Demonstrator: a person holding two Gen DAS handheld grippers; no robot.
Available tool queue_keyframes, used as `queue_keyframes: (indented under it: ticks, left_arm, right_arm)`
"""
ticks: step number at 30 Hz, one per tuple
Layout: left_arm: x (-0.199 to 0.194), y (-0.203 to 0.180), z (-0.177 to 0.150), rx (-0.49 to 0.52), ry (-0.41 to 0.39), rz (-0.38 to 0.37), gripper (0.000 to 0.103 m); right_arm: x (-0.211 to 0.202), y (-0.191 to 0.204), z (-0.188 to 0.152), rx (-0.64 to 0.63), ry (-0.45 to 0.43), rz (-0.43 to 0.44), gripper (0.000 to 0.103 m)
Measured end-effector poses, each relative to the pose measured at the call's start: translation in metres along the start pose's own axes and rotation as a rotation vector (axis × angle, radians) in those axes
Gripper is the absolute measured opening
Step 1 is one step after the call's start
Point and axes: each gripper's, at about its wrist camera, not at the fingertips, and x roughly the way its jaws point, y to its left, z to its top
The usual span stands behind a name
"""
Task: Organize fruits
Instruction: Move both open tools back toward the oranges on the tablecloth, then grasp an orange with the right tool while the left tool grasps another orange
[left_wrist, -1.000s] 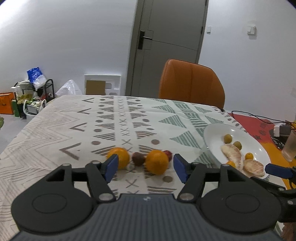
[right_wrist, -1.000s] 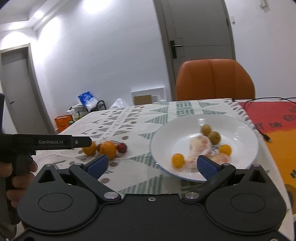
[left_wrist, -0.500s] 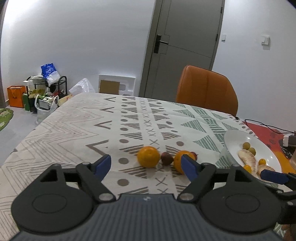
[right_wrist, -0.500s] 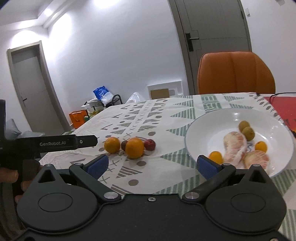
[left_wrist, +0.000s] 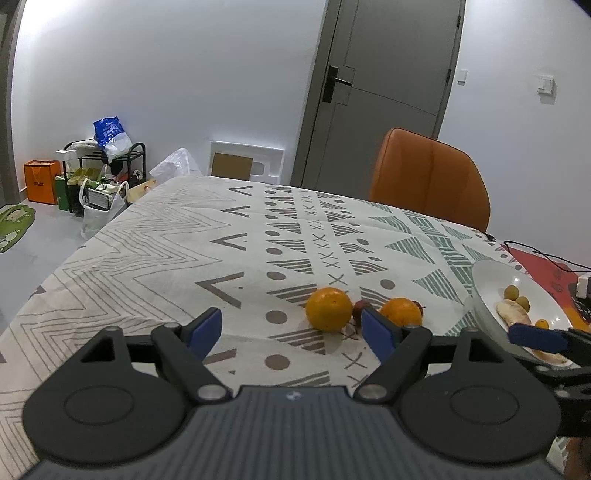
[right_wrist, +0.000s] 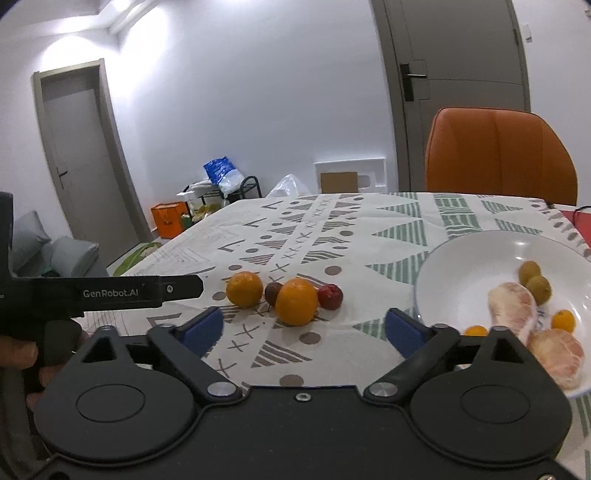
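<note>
Two oranges (left_wrist: 328, 309) (left_wrist: 400, 313), a small dark fruit (left_wrist: 361, 309) and a red fruit (right_wrist: 330, 296) lie in a row on the patterned tablecloth. My left gripper (left_wrist: 291, 328) is open just short of them and holds nothing. The left orange lies ahead of its gap. My right gripper (right_wrist: 303, 326) is open and its jaws are closing, with nothing between the pads. The nearer orange (right_wrist: 296, 302) lies ahead of it. A white plate (right_wrist: 461, 251) at the right holds peeled pomelo pieces (right_wrist: 511, 304), two green fruits (right_wrist: 538, 288) and small orange fruits (right_wrist: 563, 319).
An orange chair (right_wrist: 498, 155) stands at the table's far side. A red mat with a cable (left_wrist: 546, 258) lies past the plate. The left gripper's body (right_wrist: 110, 293), held by a hand (right_wrist: 18, 354), reaches in at the left of the right wrist view. Bags and a rack (left_wrist: 103, 173) stand on the floor.
Both grippers swung left, so the fruit row and plate slid right in both views. The left jaws opened wider and backed off the fruits. The right jaws narrowed a little.
</note>
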Motion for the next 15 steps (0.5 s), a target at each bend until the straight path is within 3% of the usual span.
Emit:
queue_keyframes:
  ticks: [2,15]
  left_arm:
    - [0.002,0.002,0.001,-0.004,0.003,0.0,0.08]
    - [0.019,-0.002,0.005,0.003,0.011,-0.013,0.073]
  right_arm:
    - [0.006,0.001,0.001,-0.001,0.013,0.004,0.08]
    - [0.029,0.003,0.01,-0.008,0.049,0.04,0.06]
